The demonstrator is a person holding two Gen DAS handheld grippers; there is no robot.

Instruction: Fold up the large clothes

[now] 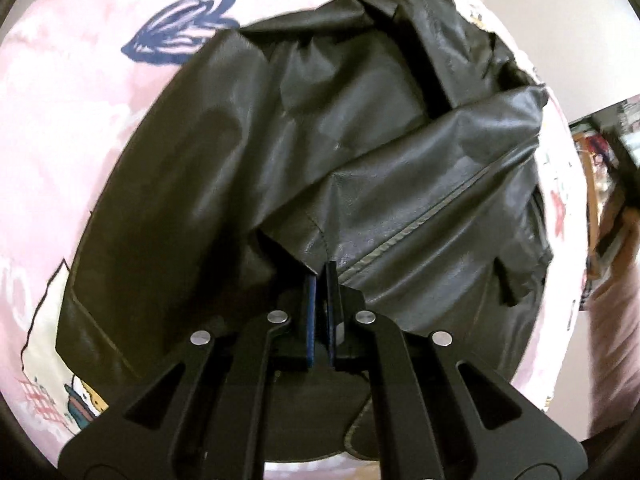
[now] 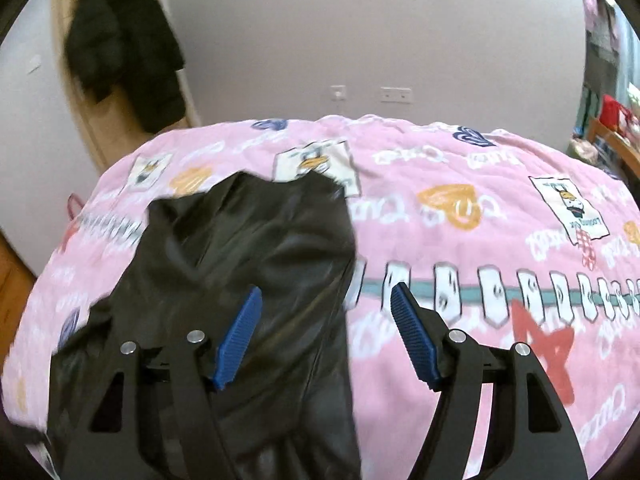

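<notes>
Our left gripper (image 1: 320,276) pinches an edge of the black leather jacket (image 1: 320,152) at lower centre, while our right gripper (image 2: 326,300) hovers wide open above the pink cartoon-print bedspread (image 2: 460,208).

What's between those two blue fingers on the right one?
Nothing is gripped: in the right wrist view the right hand-held gripper is open, with black jacket and pink bedspread behind the gap.

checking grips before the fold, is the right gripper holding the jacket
No, the right gripper is open, its blue pads spread apart above the black jacket.
</notes>
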